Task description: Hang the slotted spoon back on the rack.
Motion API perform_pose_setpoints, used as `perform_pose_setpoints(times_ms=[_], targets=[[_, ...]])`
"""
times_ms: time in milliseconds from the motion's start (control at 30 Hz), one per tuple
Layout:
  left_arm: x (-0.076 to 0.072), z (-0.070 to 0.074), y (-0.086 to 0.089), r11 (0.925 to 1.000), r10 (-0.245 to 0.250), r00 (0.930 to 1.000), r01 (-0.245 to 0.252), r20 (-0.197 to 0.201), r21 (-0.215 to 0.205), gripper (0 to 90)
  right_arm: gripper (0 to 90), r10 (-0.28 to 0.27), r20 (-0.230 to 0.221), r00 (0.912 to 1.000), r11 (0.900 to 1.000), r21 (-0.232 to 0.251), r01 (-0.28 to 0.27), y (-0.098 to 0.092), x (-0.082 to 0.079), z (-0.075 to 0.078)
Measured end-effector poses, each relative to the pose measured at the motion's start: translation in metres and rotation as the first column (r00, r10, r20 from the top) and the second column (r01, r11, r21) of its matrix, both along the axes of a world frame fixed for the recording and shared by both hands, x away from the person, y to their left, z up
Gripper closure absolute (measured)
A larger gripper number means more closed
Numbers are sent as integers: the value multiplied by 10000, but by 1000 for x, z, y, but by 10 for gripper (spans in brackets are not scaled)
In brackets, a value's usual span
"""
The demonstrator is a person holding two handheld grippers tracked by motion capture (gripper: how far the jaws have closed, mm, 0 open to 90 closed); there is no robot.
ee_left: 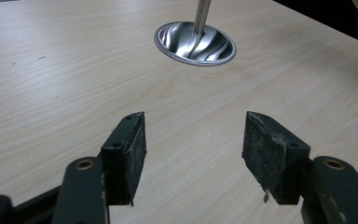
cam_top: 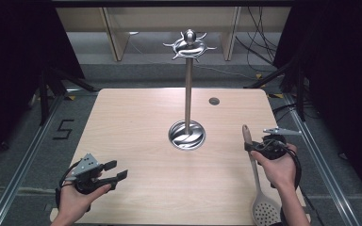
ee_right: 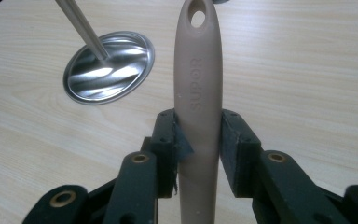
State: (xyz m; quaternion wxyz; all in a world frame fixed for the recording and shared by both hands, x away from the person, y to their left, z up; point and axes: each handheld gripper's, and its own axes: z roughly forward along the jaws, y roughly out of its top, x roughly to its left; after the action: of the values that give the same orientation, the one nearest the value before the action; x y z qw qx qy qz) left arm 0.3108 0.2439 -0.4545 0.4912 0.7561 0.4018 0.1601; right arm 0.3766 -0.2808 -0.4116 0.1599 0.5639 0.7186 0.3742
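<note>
**Right claw grips skimmer handle, left claw idle**

Slotted skimmer (cam_top: 257, 181) at the table's (cam_top: 136, 122) right side, near the front right corner. Long axis runs front-to-back: perforated head (cam_top: 265, 212) toward the front edge, handle tip toward the far edge, leaning slightly left. In the right gripper view the beige handle (ee_right: 199, 93) stands between the jaws, its hanging hole (ee_right: 198, 17) at the top end and raised lettering running along its length.

Right claw (cam_top: 253, 147) closed on the handle, pads pressing both sides below the tip. Right hand (cam_top: 279, 165) comes in from the front right edge, forearm angled up-left, claw pointing left across the handle.

Left claw (cam_top: 115, 172) open, nothing between the pads (ee_left: 129, 149); bare wood under it. Left hand (cam_top: 80, 190) near the front left corner, claw pointing right and a bit toward the far edge, at the metal stand's round base (ee_left: 195, 43).

Stand (cam_top: 187, 84) upright at table centre, hooked crown at top, well apart from both claws.
</note>
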Motion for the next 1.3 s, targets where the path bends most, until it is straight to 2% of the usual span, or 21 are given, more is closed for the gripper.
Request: perform_pose_setpoints(times_ms=[67, 100, 133, 167, 200, 233, 267, 367, 433, 533, 567, 600, 700, 800, 967, 1067, 1100, 1167, 1200, 1233, 1300], targets=[[0, 0, 1, 10000, -20, 10000, 20, 1, 44, 388, 693, 115, 199, 9997, 9998, -184, -111, -1, -1, 1], [0, 0, 1, 10000, -44, 10000, 44, 4, 10, 388, 693, 113, 244, 9996, 9999, 90, -115, 1, -3, 2], [0, 0, 0, 10000, 8, 10000, -8, -6, 26, 388, 693, 113, 244, 9996, 9999, 90, -115, 1, -3, 2], [0, 0, 0, 10000, 9, 10000, -9, -4, 20, 388, 693, 274, 422, 9987, 9995, -170, -267, -1, -4, 3], [0, 0, 1, 10000, 6, 10000, -6, -3, 13, 388, 693, 160, 506, 9986, 9999, -68, -157, 0, -5, 4], [0, 0, 1, 10000, 6, 10000, -6, -3, 13, 388, 693, -12, 335, 9994, 9997, 243, 4, 2, -7, 4], [0, 0, 0, 10000, 3, 10000, -3, -1, 14, 388, 693, -12, 335, 9994, 9997, 243, 4, 2, -7, 4], [0, 0, 0, 10000, 5, 10000, -5, -3, 29, 388, 693, 203, 1010, 9947, 9997, 147, -219, 0, -7, 7], [1, 0, 0, 10000, 5, 10000, -5, -9, 26, 388, 693, 164, 997, 9949, 9999, -37, -161, -1, -8, 9], [0, 0, 0, 10000, -4, 10000, 4, -25, -17, 388, 693, -2, 1030, 9947, 9994, 351, -34, 3, -11, 11], [1, 0, 1, 9999, -39, 10000, 39, -53, -95, 388, 693, 243, 1352, 9905, 9996, 89, -258, 0, -9, 12], [1, 0, 1, 9999, -27, 10000, 26, -40, -99, 388, 693, 179, 1468, 9890, 9997, 161, -205, 1, -9, 12], [1, 0, 1, 9999, -7, 10000, 7, -42, -107, 389, 693, 36, 1246, 9922, 9997, 230, -65, 3, -12, 15], [1, 0, 1, 9999, -10, 10000, 9, -48, -106, 389, 693, 189, 2016, 9793, 9998, 77, -209, 1, -11, 17], [1, 0, 1, 9999, -9, 10000, 8, -49, -106, 389, 693, 168, 2085, 9779, 9998, 29, -178, 1, -13, 21], [1, -1, 1, 10000, -43, 10000, 43, -31, -86, 389, 693, 141, 2283, 9735, 9996, 198, -192, 2, -14, 22], [1, -1, 0, 9999, 3, 10000, -3, -39, -115, 389, 693, -93, 2137, 9769, 9985, 543, -24, 5, -15, 21], [1, -1, 1, 9999, -21, 10000, 20, -55, -106, 389, 693, -46, 2254, 9743, 9989, 472, -62, 4, -14, 21], [1, 0, 1, 10000, -7, 10000, 6, -55, -86, 389, 693, 183, 2503, 9680, 9988, 398, -292, 3, -13, 21], [0, 0, 1, 10000, 21, 10000, -22, -56, -47, 389, 693, -132, 2250, 9743, 9983, 589, -1, 6, -16, 22], [0, 0, 1, 10000, 55, 10000, -55, -66, 13, 389, 693, -66, 2348, 9720, 9986, 535, -62, 6, -15, 22]])
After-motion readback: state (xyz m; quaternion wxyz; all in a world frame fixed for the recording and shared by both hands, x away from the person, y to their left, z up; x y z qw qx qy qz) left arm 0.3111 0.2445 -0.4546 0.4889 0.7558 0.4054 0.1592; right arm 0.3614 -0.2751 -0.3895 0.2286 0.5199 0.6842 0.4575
